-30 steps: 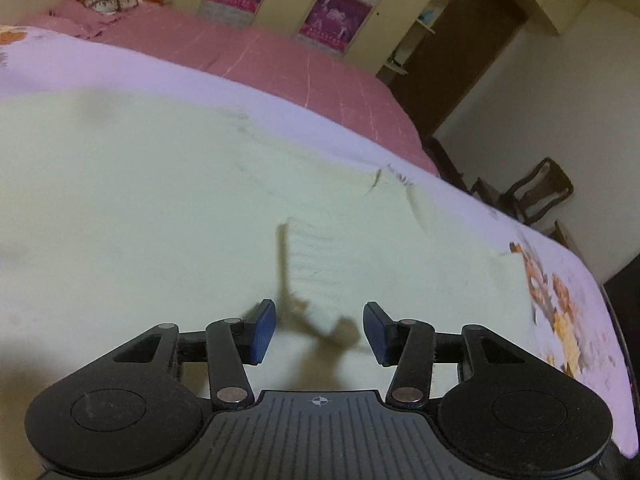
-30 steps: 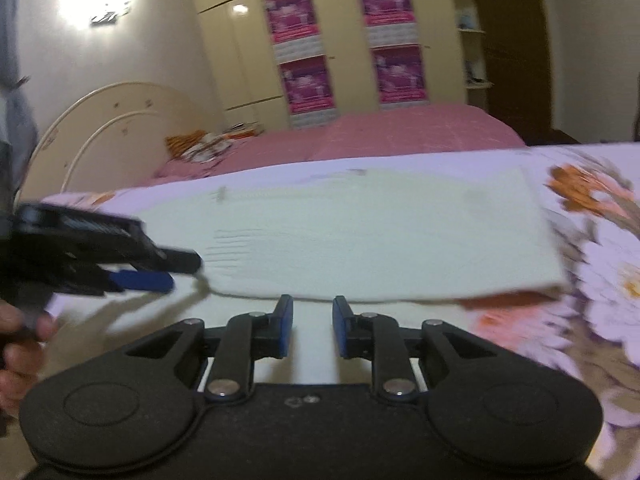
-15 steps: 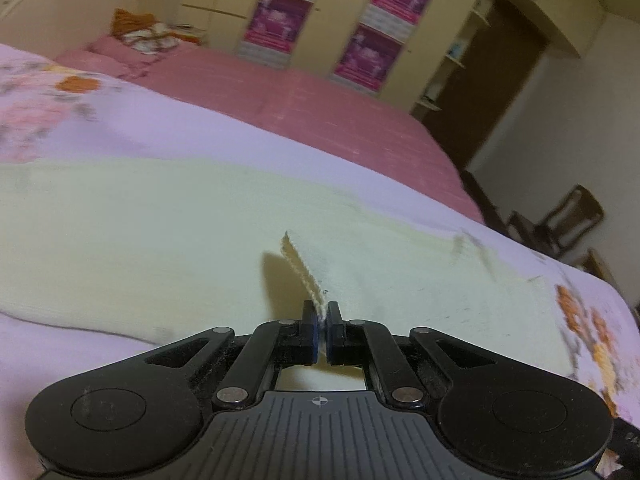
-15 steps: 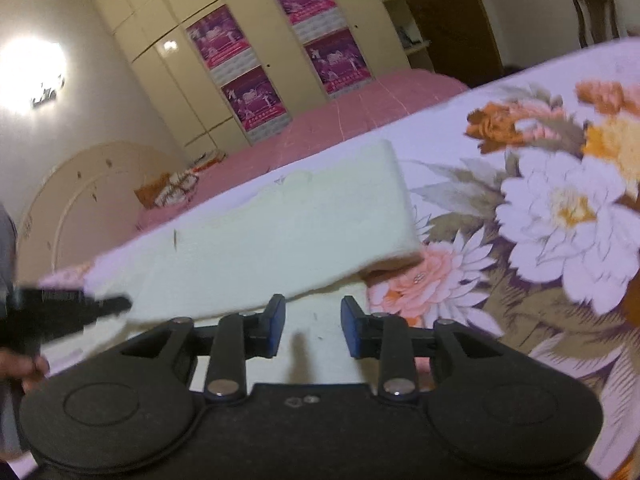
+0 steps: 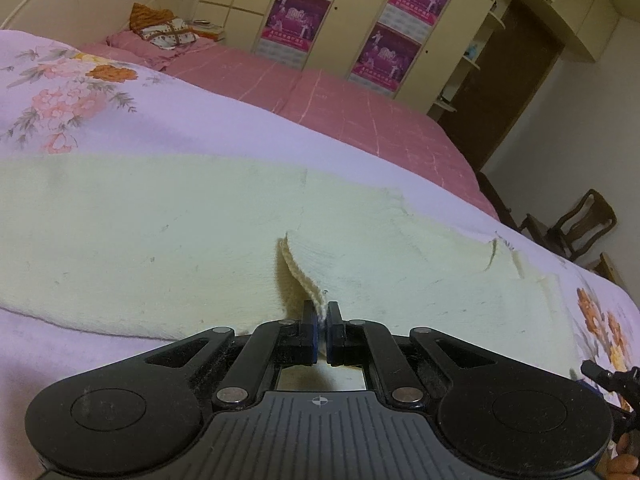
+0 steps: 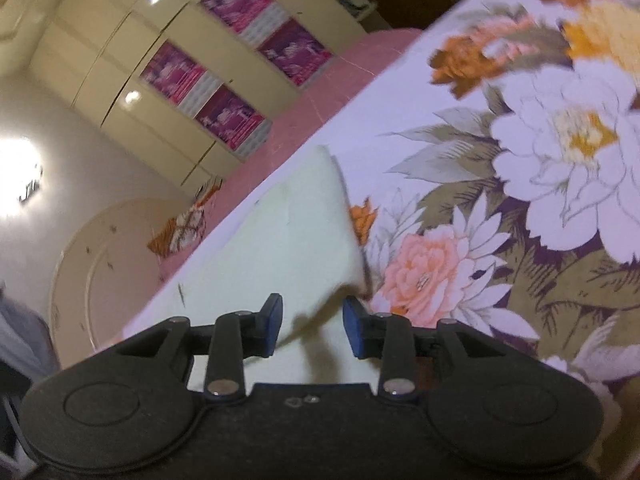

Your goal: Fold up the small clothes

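- Cream knit garment (image 5: 168, 224) lies spread flat on the floral bedspread (image 5: 80, 92), long axis running across the left wrist view. A pink bed (image 5: 320, 96) and a wardrobe with posters (image 5: 384, 32) stand behind it.
- Left gripper (image 5: 322, 322): blue pads pressed together on a ribbed cuff (image 5: 304, 276) at the near edge of the garment. The cuff stands up from the body of the cloth as a raised flap, so the pinch takes only that piece and not the layer under it.
- Judgement: the grip sits on the ribbing because that band is thicker and firmer than the loose knit, so it should slip less when drawn over.
- Right gripper (image 6: 312, 330): fingers spread apart, nothing between them. It points at the near corner (image 6: 348, 280) of the garment's other end, and that corner lies just ahead of the gap.
- Right wrist view is tilted and motion-blurred; cannot tell whether the pads touch the cloth.
- Judgement: the right tool is lined up to take that corner, so both ends are held and the cloth stays taut through a fold.
- Task state: fold not yet made; the body of the garment lies in one flat layer.
- Risk: soft knit may sag or drag the bedspread if lifted from one side only.
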Motion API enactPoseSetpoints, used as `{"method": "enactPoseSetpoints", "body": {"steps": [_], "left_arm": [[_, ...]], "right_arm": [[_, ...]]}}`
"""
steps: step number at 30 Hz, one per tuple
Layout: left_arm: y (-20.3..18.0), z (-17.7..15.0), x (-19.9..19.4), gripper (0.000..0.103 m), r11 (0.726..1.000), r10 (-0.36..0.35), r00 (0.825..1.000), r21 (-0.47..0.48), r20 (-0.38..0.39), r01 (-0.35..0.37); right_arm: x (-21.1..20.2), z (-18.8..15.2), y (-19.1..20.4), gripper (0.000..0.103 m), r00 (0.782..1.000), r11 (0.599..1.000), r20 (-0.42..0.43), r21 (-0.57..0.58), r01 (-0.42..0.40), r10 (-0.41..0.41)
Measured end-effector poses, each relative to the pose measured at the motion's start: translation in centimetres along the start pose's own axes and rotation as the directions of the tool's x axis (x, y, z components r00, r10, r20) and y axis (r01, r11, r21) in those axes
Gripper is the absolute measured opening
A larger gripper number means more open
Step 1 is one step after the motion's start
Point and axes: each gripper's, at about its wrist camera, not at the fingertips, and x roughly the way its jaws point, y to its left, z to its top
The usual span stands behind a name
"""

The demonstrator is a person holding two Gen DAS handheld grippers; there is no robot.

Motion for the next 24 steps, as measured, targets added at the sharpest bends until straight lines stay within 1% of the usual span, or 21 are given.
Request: {"method": "enactPoseSetpoints", "body": {"steps": [3, 5, 6, 8, 9, 13, 15, 16, 17, 19, 20, 21, 22, 23, 24], "left_arm": [[0.5, -0.4, -0.3, 0.004, 1.0, -0.004, 1.0, -0.003, -0.001, 0.004], [0.4, -0.5, -0.3, 0.004, 1.0, 0.0, 1.0, 0.011, -0.007, 0.0], [0.2, -0.6, -0.3, 0.004, 1.0, 0.004, 1.0, 0.017, -0.011, -0.004], [-0.3, -0.7, -0.3, 0.004, 0.998, 0.021, 1.0, 0.054, -0.012, -0.021], [-0.5, -0.6, -0.5, 0.004, 0.997, 0.026, 1.0, 0.066, 0.0, -0.026], [-0.5, -0.1, -1.5, 0.004, 0.997, 0.029, 0.998, 0.071, 0.053, -0.033], [-0.3, -0.2, -0.9, 0.004, 0.995, 0.052, 0.998, 0.08, 0.017, -0.054], [-0.2, -0.4, -0.6, 0.004, 0.995, 0.058, 0.998, 0.087, 0.0, -0.058], [-0.2, -0.6, -0.4, 0.004, 0.993, 0.059, 0.998, 0.099, 0.006, -0.06], [-0.3, -0.6, -0.6, 0.004, 0.992, 0.062, 0.998, 0.112, 0.015, -0.063], [-0.2, -0.6, -0.6, 0.007, 0.991, 0.068, 0.998, 0.116, 0.017, -0.069], [-0.2, -0.5, -0.9, 0.015, 0.99, 0.079, 0.997, 0.113, 0.024, -0.082], [0.0, -0.5, -1.3, 0.022, 0.989, 0.1, 0.994, 0.106, 0.036, -0.103], [0.0, -0.5, -2.3, 0.05, 0.981, 0.154, 0.985, 0.103, 0.081, -0.162], [-0.2, -0.6, -3.3, 0.071, 0.973, 0.188, 0.973, 0.11, 0.135, -0.204]], "right_arm": [[0.4, 0.5, -0.9, 0.032, 1.0, 0.997, 0.005, 0.076, -0.028, 0.028], [0.6, 0.7, -1.0, 0.029, 1.0, 0.997, 0.009, 0.079, -0.025, 0.025], [0.7, 0.7, -1.0, 0.026, 1.0, 0.997, 0.008, 0.072, -0.019, 0.019], [0.9, 0.6, -1.0, 0.013, 1.0, 0.999, 0.006, 0.054, 0.001, -0.002], [1.0, 0.6, -1.0, 0.005, 1.0, 0.999, 0.002, 0.04, 0.013, -0.013], [0.6, 0.4, -0.5, 0.004, 1.0, 1.0, 0.01, -0.008, 0.01, -0.01], [0.4, 0.3, -0.1, 0.004, 1.0, 0.999, 0.015, -0.04, 0.008, -0.007], [0.6, 0.2, 0.1, 0.004, 1.0, 0.998, 0.012, -0.061, 0.023, -0.022], [1.0, 0.1, -0.1, 0.004, 0.999, 0.997, 0.005, -0.072, 0.042, -0.042], [1.2, 0.0, -0.2, 0.003, 0.999, 0.996, 0.005, -0.077, 0.048, -0.048], [1.1, 0.1, 0.0, 0.002, 0.998, 0.994, 0.002, -0.096, 0.06, -0.06], [0.9, 0.0, 0.1, 0.003, 0.998, 0.991, -0.002, -0.113, 0.066, -0.067], [0.7, 0.1, 0.3, 0.009, 0.997, 0.989, -0.006, -0.128, 0.071, -0.072], [0.0, 0.1, 0.6, 0.014, 0.997, 0.985, -0.005, -0.15, 0.082, -0.083], [-0.9, 0.0, 0.9, 0.025, 0.996, 0.981, 0.013, -0.176, 0.086, -0.085]]}}
